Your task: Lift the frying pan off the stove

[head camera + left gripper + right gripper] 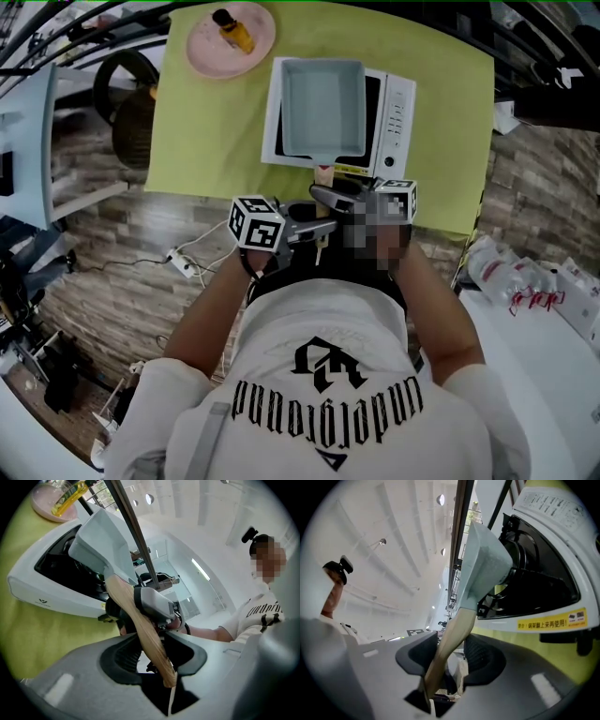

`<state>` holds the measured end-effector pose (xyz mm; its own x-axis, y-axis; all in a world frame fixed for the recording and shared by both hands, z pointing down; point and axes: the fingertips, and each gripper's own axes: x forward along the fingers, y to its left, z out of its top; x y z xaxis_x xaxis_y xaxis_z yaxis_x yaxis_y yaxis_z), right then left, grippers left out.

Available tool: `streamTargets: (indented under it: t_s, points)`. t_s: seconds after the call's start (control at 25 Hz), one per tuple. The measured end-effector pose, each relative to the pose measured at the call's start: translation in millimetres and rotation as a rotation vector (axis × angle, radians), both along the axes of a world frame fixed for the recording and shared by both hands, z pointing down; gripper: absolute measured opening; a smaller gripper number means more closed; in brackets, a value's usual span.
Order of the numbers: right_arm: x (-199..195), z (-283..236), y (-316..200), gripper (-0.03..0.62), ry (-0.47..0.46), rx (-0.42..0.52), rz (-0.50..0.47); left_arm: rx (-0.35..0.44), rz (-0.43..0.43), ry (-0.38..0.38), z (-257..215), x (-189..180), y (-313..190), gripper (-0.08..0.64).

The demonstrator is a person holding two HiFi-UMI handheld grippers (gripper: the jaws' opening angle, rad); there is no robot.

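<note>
A square pale-blue frying pan (322,105) lies over the white stove (398,112) on the green tablecloth. Its wooden handle (323,173) points toward me. Both grippers meet at that handle near the table's front edge. My left gripper (314,228) has the handle (140,625) pinched between its pads, close to the handle's end. My right gripper (330,199) straddles the handle (450,639) nearer the pan (485,564). There the wood leans on one pad and a slit shows at the other pad.
A pink plate (204,49) with a small yellow bottle (234,30) stands at the table's back left. The stove's control panel (397,117) runs along its right side. A white bench with packets (525,281) is at my right. Cables lie on the wooden floor (183,258).
</note>
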<state>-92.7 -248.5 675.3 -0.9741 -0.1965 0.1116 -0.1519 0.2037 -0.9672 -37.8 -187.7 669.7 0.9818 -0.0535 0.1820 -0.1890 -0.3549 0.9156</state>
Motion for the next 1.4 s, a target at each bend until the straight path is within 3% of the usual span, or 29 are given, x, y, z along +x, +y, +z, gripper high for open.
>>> streamTargets:
  t_s: [0.24,1.0,1.4]
  points:
    - [-8,-28,-3,0.175,-0.044,0.019,0.045,0.049,0.022,-0.005,-24,-12,-1,0.169]
    - [-29,-139,26,0.173,-0.04,0.177,0.15,0.222,0.11,0.028,-125,-39,32,0.173]
    - [-26,-157,34,0.174,-0.031,0.207,0.197,0.258,0.145,0.041,-143,-39,41,0.176]
